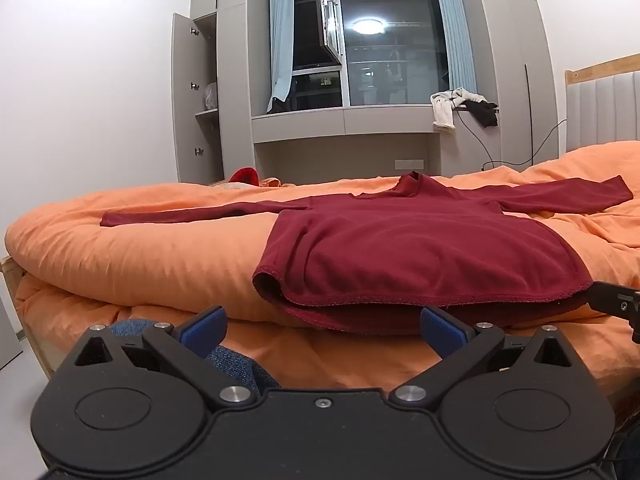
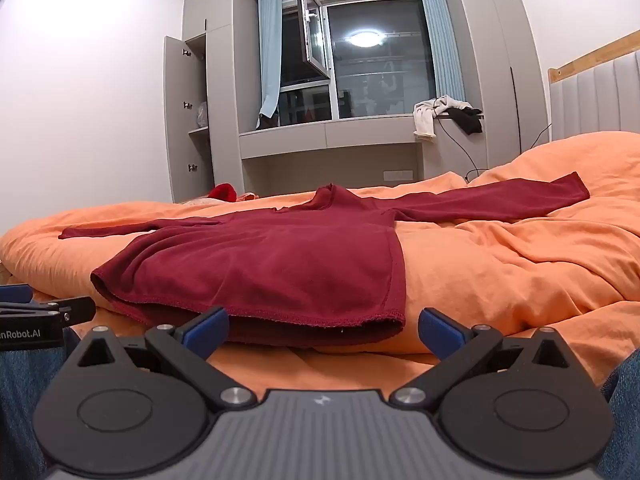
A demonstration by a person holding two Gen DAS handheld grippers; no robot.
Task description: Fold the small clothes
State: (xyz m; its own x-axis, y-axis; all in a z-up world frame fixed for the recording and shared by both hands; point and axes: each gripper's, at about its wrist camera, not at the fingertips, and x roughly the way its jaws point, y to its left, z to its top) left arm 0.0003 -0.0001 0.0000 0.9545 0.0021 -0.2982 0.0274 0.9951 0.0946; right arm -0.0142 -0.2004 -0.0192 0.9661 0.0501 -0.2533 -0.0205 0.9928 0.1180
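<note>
On the bed, our left tongs and right tongs gape wide, empty; pinching only the sweater hem's top layer risks a skewed fold.

Evenly lit from overhead, ceiling lamp's glare mirrored in the dark window; sharp throughout, fisheye bending and vignetting the corners.

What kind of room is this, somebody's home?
Most likely a home bedroom: a bed covered by a rumpled orange duvet with a dark red long-sleeved top spread on it, tall grey built-in wardrobes, and a night-dark window with pale blue curtains.
</note>
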